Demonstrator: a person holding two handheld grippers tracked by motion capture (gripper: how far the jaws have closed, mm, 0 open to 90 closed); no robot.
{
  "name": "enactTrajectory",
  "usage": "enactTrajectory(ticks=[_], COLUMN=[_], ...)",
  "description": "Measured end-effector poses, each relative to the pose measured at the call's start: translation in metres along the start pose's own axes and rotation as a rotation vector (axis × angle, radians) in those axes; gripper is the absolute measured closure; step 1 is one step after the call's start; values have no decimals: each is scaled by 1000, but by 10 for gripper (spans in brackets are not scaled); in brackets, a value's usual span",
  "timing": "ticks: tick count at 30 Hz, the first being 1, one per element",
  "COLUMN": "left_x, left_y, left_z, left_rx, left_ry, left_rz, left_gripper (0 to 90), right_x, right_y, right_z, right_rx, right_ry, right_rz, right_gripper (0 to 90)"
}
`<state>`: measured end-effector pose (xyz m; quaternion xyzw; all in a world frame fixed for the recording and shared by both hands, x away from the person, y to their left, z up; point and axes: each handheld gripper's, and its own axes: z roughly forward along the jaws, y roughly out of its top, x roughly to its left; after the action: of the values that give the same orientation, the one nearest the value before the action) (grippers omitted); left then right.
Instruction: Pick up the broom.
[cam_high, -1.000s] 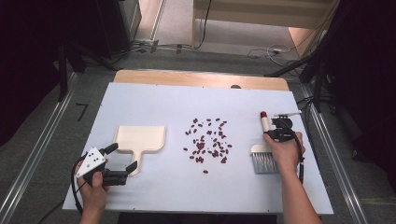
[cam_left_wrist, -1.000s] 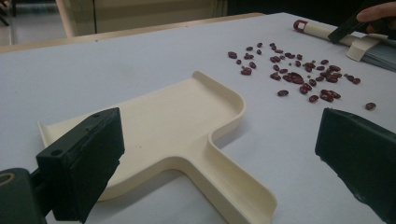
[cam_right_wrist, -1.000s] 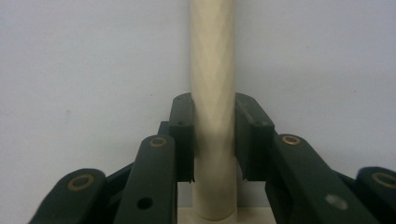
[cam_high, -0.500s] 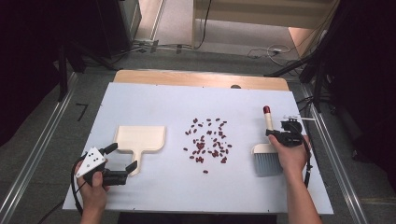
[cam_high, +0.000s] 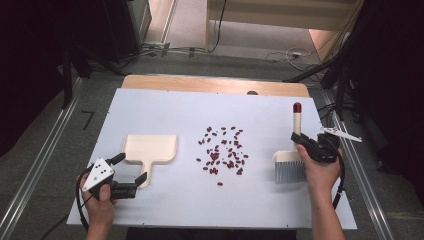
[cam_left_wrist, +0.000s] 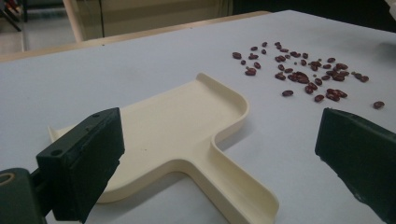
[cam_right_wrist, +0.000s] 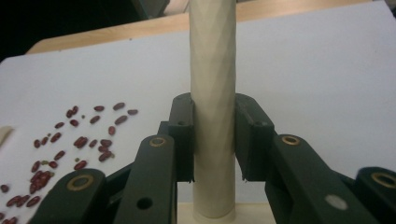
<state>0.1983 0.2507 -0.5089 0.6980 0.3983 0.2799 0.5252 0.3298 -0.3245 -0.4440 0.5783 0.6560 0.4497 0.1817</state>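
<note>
A cream dustpan (cam_high: 150, 148) lies flat at the left of the white table cover, its handle pointing toward me. My left gripper (cam_high: 131, 168) is open at that handle; in the left gripper view the handle (cam_left_wrist: 219, 172) runs between the wide-apart jaws, touching neither. Several dark red beans (cam_high: 222, 150) are scattered mid-table. At the right, my right gripper (cam_high: 300, 139) is shut on the cream, red-tipped handle (cam_right_wrist: 212, 93) of a hand brush (cam_high: 289, 169), whose grey bristles point toward me, right of the beans.
The white cover (cam_high: 165, 110) ends near a wooden table edge (cam_high: 200, 82) at the back. Metal rails (cam_high: 40, 175) run along both sides. A black cable loops from each gripper near the front edge.
My right hand has carried the brush a little to the right and upward, away from the beans. The left gripper and dustpan have stayed put.
</note>
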Motion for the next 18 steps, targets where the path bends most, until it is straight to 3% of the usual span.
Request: enactTrajectory(ticks=[7,12,18], left_x=[-7,-19,-29], left_y=[13,28,48], left_z=[-3,-1,6], left_rx=[-1,-12,-38], left_ry=[15,-8,-57], left_rz=[30,54,53], left_gripper=[13,13,13], right_x=[13,21,35], right_y=[1,1,3], right_z=[-18,-25,-32], right_rx=[-88,-140,-179], right_ry=[27,56,100], right_rz=[-62,-68,-97], right_gripper=[694,694,694])
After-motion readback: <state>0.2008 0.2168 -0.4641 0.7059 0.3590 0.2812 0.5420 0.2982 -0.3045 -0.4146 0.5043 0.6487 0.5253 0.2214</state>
